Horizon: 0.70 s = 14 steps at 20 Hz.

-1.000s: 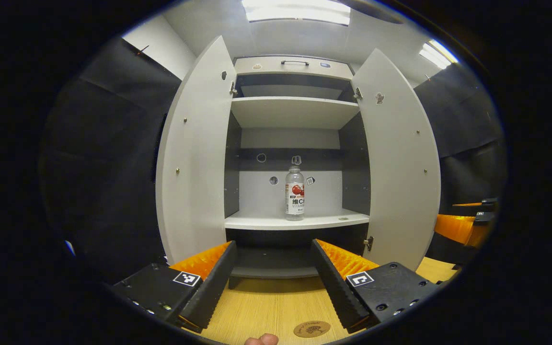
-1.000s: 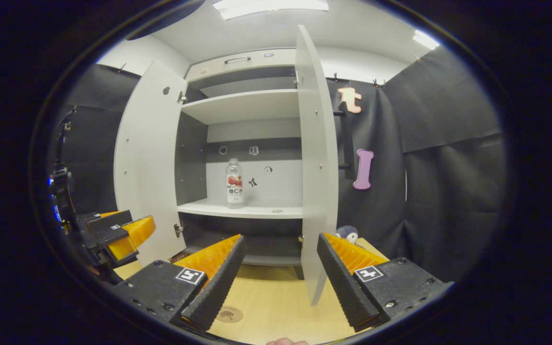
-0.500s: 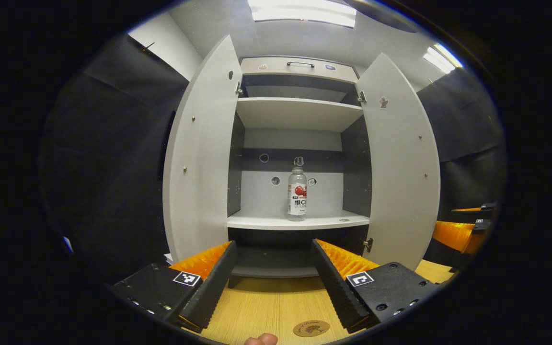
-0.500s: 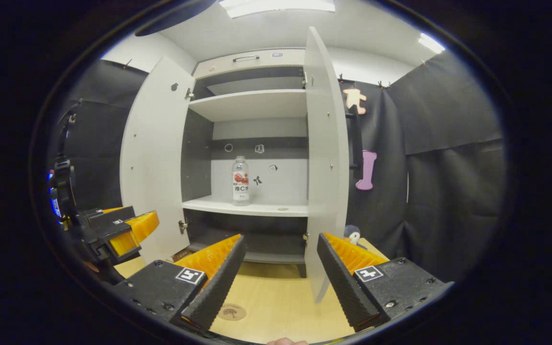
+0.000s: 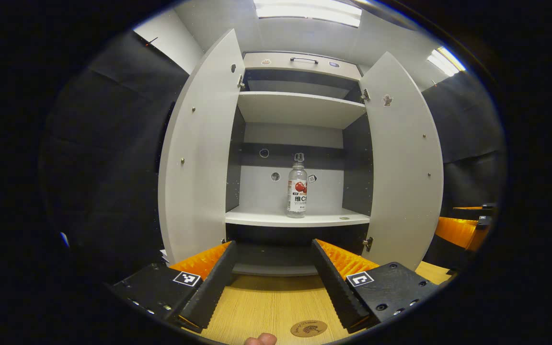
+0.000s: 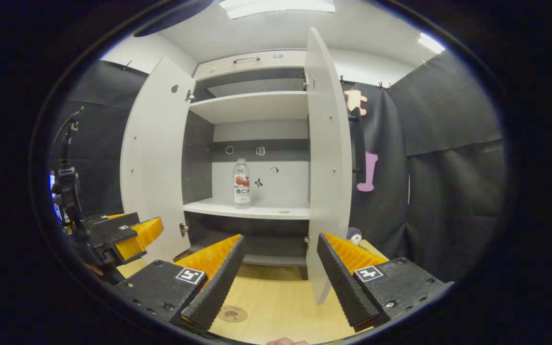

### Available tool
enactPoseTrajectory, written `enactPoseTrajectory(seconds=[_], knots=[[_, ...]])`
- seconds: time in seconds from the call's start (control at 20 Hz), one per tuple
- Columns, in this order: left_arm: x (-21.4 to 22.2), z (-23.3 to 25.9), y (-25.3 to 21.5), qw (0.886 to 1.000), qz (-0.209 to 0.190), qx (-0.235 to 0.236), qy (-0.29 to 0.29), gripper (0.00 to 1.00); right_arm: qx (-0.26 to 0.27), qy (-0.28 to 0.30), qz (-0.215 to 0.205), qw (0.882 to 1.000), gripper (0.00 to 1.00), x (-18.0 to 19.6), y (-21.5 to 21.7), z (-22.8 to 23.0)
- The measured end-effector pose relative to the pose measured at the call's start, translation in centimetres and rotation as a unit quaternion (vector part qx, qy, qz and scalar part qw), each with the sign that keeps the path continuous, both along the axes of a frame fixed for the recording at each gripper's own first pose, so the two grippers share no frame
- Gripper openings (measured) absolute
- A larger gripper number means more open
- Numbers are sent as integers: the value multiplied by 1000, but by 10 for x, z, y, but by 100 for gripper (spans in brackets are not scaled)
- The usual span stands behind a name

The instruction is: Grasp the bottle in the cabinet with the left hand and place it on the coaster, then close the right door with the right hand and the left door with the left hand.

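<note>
Tall grey two-door cabinet (image 5: 300,110) at 12 o'clock in both views, standing on the light wood-grain desk (image 5: 266,306). Both doors swung wide: left door (image 5: 199,148) at 10 o'clock in the left gripper view, right door (image 5: 403,158) at 2 o'clock. In the right gripper view the right door (image 6: 326,158) is nearly edge-on, dead ahead at 12.

Left claw (image 5: 271,278): jaws wide apart, nothing held. Right claw (image 6: 278,278): same, wide apart, empty. The left claw also shows at 9 o'clock in the right gripper view (image 6: 122,235), and the right claw at 3 o'clock in the left gripper view (image 5: 463,225).

Clear plastic bottle with red-and-white label (image 5: 297,190): upright on the middle shelf (image 5: 266,218), towards the back, nothing touching it, well apart from both claws. Also visible in the right gripper view (image 6: 242,184).

Key relation: the bottle lies at 12 o'clock from the left claw, slightly right of its centreline, and higher than the fingers. Long axis vertical, so the level jaw gap straddles it side-on. The left claw looks better lined up; the right one is offset with the door edge in front. My read: reach not yet started; go forward and up.

Round brown coaster (image 5: 308,328): flat on the desk at 6 o'clock, just beside the left claw's right finger. Also seen at 6–7 o'clock in the right gripper view (image 6: 232,314).
</note>
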<state>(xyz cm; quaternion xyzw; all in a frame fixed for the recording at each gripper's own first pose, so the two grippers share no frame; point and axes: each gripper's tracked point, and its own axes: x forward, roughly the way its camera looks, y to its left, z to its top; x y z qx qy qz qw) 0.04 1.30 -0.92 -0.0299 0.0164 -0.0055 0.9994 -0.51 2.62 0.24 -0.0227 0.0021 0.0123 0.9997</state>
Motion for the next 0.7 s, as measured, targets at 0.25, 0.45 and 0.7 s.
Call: enactPoseTrajectory(seconds=[0.25,0.45,0.7], knots=[[53,29,-14,999,-38,3,-16,95,3,-7,1,1000,99,0,-1,5],[115,59,-45,995,-87,-26,-32,95,0,-16,-7,1000,99,1,-6,11],[209,63,-71,991,-111,-74,-8,95,-2,-25,-27,999,99,0,-17,18]])
